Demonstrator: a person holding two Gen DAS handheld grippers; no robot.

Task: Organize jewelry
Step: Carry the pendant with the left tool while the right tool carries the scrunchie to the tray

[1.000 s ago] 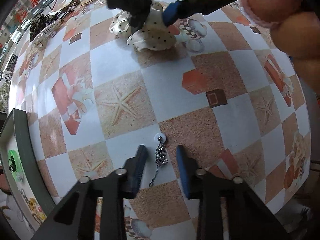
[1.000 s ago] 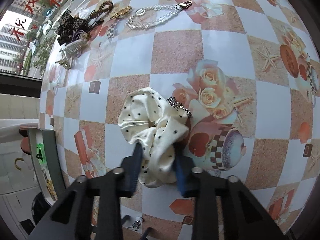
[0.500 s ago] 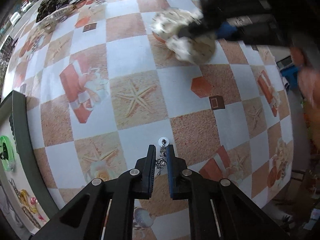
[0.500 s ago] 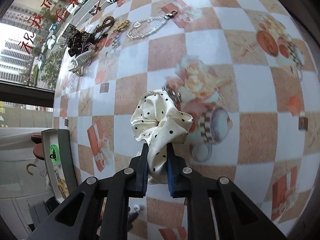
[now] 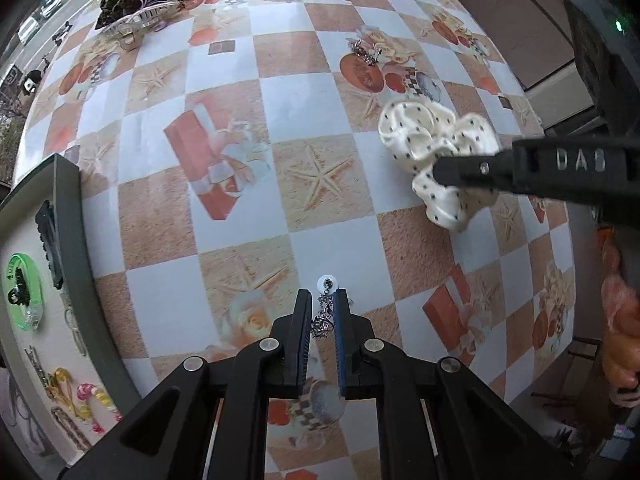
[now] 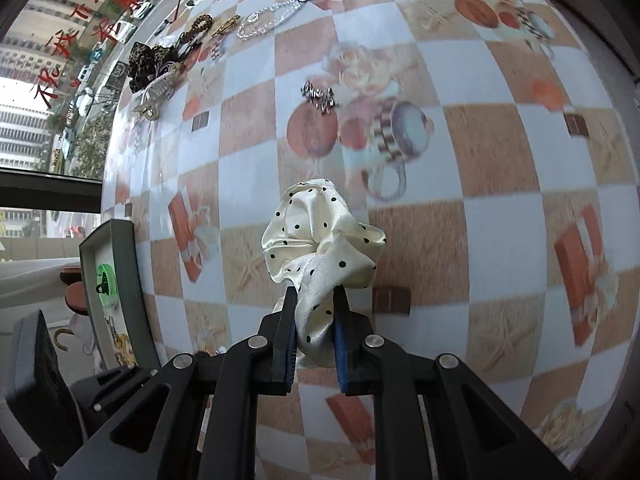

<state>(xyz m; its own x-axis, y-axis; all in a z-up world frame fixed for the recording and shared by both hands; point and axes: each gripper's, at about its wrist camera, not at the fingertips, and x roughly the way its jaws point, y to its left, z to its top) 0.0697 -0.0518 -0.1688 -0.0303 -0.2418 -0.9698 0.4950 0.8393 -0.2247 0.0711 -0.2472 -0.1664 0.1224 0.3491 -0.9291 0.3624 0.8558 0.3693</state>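
Left wrist view: my left gripper (image 5: 323,312) is clamped on the earring (image 5: 324,310), my right gripper (image 6: 315,316) on the scrunchie (image 6: 320,248). Both seem lifted; next I think carrying to the tray (image 5: 78,264).

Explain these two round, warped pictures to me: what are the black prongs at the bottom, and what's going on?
No robot here: a person holds a hand tool in each hand, each with a camera looking along its two prongs. In the left-hand view, the left claw is shut on a silver chain. In the right-hand view, the right claw pinches a cream dotted scrunchie, lifted above the checkered tablecloth. Farther off lie a bead bracelet, a hair clip and a small silver trinket. A tray at the left holds sorted pieces.
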